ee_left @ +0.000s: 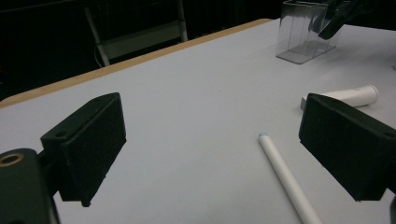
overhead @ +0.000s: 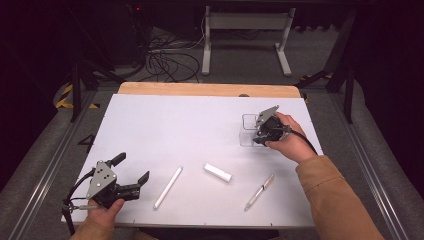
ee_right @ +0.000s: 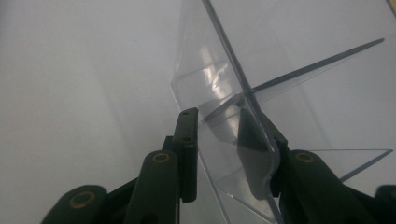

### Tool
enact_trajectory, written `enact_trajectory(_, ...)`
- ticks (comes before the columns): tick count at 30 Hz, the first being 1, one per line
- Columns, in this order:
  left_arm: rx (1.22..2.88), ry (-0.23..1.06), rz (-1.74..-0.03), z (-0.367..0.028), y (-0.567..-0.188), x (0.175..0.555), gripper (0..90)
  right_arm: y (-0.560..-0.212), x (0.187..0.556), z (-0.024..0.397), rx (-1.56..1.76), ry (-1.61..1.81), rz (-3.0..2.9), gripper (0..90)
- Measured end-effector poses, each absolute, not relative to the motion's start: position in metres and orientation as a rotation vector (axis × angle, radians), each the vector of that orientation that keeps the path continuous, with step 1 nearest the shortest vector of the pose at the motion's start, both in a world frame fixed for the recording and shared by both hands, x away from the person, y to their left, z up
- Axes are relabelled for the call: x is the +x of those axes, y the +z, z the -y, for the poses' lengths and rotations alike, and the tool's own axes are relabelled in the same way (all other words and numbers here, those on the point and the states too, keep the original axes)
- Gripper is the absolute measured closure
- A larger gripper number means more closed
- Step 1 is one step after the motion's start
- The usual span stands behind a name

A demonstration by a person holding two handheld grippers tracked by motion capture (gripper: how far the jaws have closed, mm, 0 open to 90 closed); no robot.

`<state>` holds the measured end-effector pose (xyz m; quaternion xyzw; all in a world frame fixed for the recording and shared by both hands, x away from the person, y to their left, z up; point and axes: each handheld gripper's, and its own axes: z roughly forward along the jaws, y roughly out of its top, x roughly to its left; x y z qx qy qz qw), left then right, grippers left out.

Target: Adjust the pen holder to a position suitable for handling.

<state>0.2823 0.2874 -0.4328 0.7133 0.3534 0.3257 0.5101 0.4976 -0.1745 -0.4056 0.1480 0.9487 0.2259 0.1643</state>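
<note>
Two grippers on the white table [overhead: 150, 120], and the near one first: the left gripper [overhead: 131, 172] sits at the front left corner in the person's left hand [overhead: 102, 212], jaws spread wide with nothing between them. In the left gripper view its pads frame bare table, with the tip of a white stick [ee_left: 285, 175] lying just inside the right-hand one. In the high view that stick [overhead: 168, 187] lies near the front edge, just right of the gripper. A short white tube [overhead: 218, 172] lies a little further in, near the middle, and a pen [overhead: 259, 192] rests to its right, all three apart from one another.

Further back, on the right side, the right gripper [overhead: 257, 135] is at the clear box [overhead: 247, 131], held by the right hand [overhead: 290, 140] in a tan sleeve [overhead: 335, 200]. In the right gripper view, one jaw is outside a wall of the box [ee_right: 224, 93] and the other inside a compartment, around that wall. Whether both pads press on it, I cannot tell. The box stands upright on the table.
</note>
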Motion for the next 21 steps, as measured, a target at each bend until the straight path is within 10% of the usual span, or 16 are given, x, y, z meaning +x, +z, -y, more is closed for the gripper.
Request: enact_trajectory(21, 1.719, 0.782, -0.853, -0.2867, -0.4331, 0.2824, 8.2, -0.3994, 0.4965, 0.1759, 0.359, 0.63, -2.72, 81.1)
